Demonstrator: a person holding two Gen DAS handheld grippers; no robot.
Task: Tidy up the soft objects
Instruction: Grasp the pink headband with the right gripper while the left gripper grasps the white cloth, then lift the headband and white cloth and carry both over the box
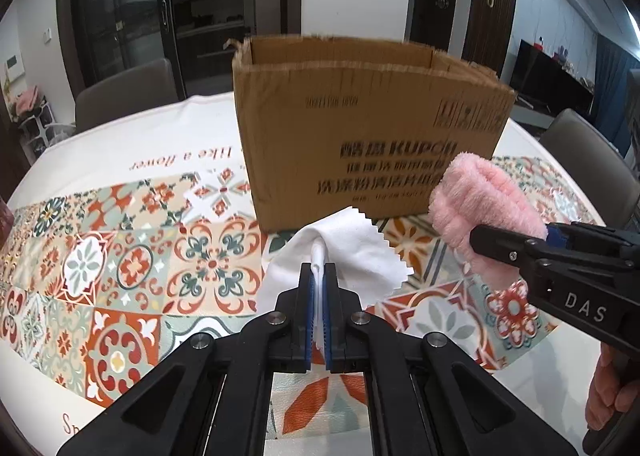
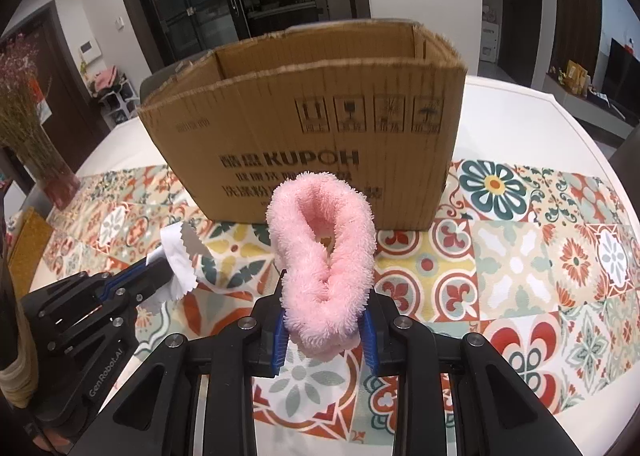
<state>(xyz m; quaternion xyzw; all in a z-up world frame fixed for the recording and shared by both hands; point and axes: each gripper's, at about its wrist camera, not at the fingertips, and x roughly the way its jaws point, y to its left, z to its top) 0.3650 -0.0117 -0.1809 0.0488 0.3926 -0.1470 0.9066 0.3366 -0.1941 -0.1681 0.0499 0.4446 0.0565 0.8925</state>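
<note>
The left hand-held gripper (image 1: 319, 276) is clamped on a white cloth (image 1: 352, 252) above the patterned table (image 1: 120, 256). Beside it, the right hand-held gripper (image 2: 326, 332) squeezes a fluffy pink band (image 2: 324, 244), before the open cardboard box (image 2: 312, 127).

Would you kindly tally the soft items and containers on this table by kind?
White cloth: 1
Pink fluffy band: 1
Cardboard box: 1
Vase of dried flowers: 1
Total: 4
</note>
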